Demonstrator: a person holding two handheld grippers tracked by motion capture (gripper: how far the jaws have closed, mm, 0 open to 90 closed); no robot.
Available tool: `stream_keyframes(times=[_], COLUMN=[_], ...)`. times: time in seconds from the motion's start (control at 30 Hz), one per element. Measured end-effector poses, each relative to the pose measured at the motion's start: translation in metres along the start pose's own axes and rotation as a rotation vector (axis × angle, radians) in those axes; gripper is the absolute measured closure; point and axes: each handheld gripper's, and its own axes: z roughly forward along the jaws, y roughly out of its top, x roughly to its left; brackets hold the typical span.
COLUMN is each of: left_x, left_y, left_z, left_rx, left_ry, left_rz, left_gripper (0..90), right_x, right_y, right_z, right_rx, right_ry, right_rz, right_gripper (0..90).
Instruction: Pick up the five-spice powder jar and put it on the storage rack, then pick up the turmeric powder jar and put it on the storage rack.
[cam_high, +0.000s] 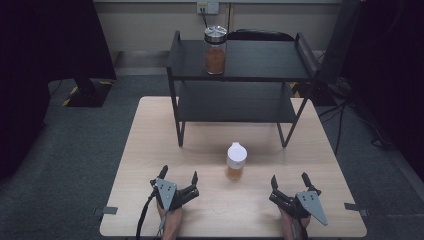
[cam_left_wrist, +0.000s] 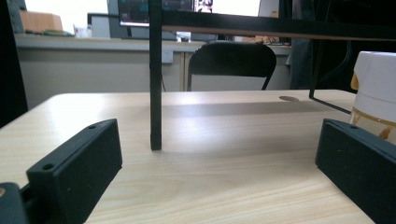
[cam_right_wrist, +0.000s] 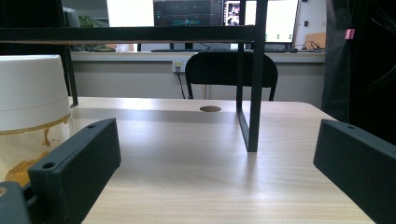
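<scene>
Left gripper (cam_high: 178, 176) rests near the table's (cam_high: 150, 150) front edge, jaws spread wide, nothing between them. Right gripper (cam_high: 289, 179) sits on the same front edge further right, jaws also wide apart and empty. Nearest thing to both is the white-capped bottle (cam_high: 236, 161), upright on the table between the 2 grippers and a little ahead of them (orange-brown contents low in the clear body). In the left gripper view the bottle (cam_left_wrist: 376, 100) stands just past the right-hand jaw, outside the gap; in the right gripper view it (cam_right_wrist: 30, 112) stands beyond the left-hand jaw, also outside the gap. No contact with either gripper. Behind the bottle stands a black 2-tier rack (cam_high: 240, 80), its front legs on the table. On the rack's top shelf is a glass jar (cam_high: 215, 50) with a metal lid, orange-brown filling, well apart from both grippers.
</scene>
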Motion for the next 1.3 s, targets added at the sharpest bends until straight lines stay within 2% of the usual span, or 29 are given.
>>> stream_keyframes(times=[0.03,0.07,0.17,1.3], left_x=[-0.0021,-0.002,-0.0044,-0.0043], left_y=[-0.0037,-0.0043,-0.0029,-0.0027], left_z=[-0.0019,-0.0026,-0.0014,-0.0013], left_rx=[-0.022,-0.025,-0.016,-0.015], left_ry=[0.001,-0.004,0.01,0.01], left_rz=[0.02,0.017,0.014,0.012], left_gripper=[0.0,0.0,0.0,0.0], right_x=[0.0,0.0,0.0,0.0002], right_y=[0.0,0.0,0.0,0.0016], right_z=[0.0,0.0,0.0,0.0008], right_rx=[0.0,0.0,0.0,0.008], right_ry=[0.0,0.0,0.0,0.003], right_rz=[0.0,0.0,-0.001,0.0], right_gripper=[0.0,0.0,0.0,0.0])
